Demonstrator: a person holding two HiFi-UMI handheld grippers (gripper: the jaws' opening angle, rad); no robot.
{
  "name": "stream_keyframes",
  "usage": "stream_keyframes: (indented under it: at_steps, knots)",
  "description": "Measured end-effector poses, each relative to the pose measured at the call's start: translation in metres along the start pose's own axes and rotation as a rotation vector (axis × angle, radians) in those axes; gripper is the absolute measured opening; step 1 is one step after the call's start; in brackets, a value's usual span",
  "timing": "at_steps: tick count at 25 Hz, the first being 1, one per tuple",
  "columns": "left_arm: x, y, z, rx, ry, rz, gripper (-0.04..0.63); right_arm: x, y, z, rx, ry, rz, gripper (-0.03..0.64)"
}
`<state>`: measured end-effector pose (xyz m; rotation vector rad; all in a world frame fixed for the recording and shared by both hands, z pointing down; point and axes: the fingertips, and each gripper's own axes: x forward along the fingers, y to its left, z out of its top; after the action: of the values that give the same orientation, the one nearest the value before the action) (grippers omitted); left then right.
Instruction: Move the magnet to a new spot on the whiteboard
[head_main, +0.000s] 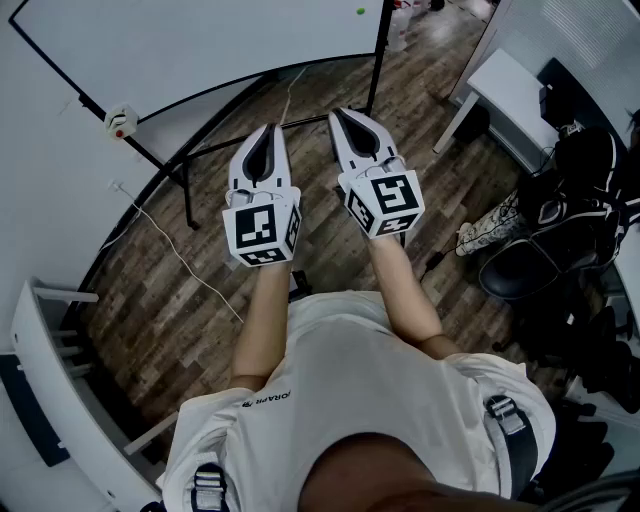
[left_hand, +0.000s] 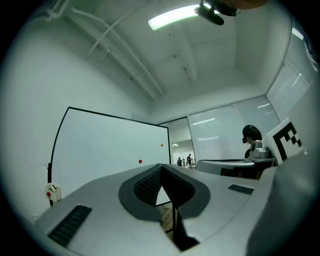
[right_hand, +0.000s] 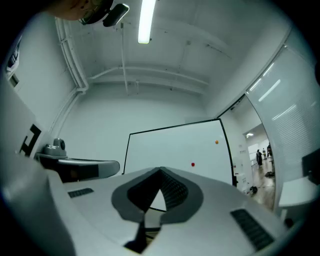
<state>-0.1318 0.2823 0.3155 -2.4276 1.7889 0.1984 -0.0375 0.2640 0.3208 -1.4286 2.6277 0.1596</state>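
A person in a white T-shirt (head_main: 350, 400) holds both tongs out in front, side by side, over the brown wooden plank floor (head_main: 200, 300). The left gripper (head_main: 267, 132), white with a black-and-white marker cube, has its dark ribbed jaws closed tip to tip with nothing between them, as its own view shows plainly. The right gripper (head_main: 338, 114), just beside it, is pinched together in the same way and is also empty. Both point toward the large white whiteboard with a thin black frame (head_main: 200, 40), which stands on black legs at the far side, well apart from the jaw tips. On the board sit a small red round magnet (right_hand: 193, 163) and, higher and to its right, a small orange round magnet (right_hand: 216, 142); neither gripper touches either one. A small white box with a red button (head_main: 120, 122) hangs at the board's lower left corner. At the far right stands a white table (head_main: 510, 85), and nearer on the right is a black chair (head_main: 530, 265) with dark bags around it
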Motion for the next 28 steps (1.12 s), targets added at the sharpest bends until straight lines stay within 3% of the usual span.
stream_keyframes:
  at_steps: [10,22,28]
  knots:
    - [0.006,-0.009,-0.006,0.005,0.016,0.013,0.003,-0.003,-0.011,-0.004,0.014,0.004,0.007,0.003]
    - [0.019,-0.054,-0.024,0.035,0.029,0.070,0.003,-0.024,-0.044,-0.012,0.016,0.004,0.055,0.003]
    - [0.038,-0.047,-0.031,0.025,0.040,0.083,0.003,-0.005,-0.054,-0.014,0.015,0.012,0.054,0.003]
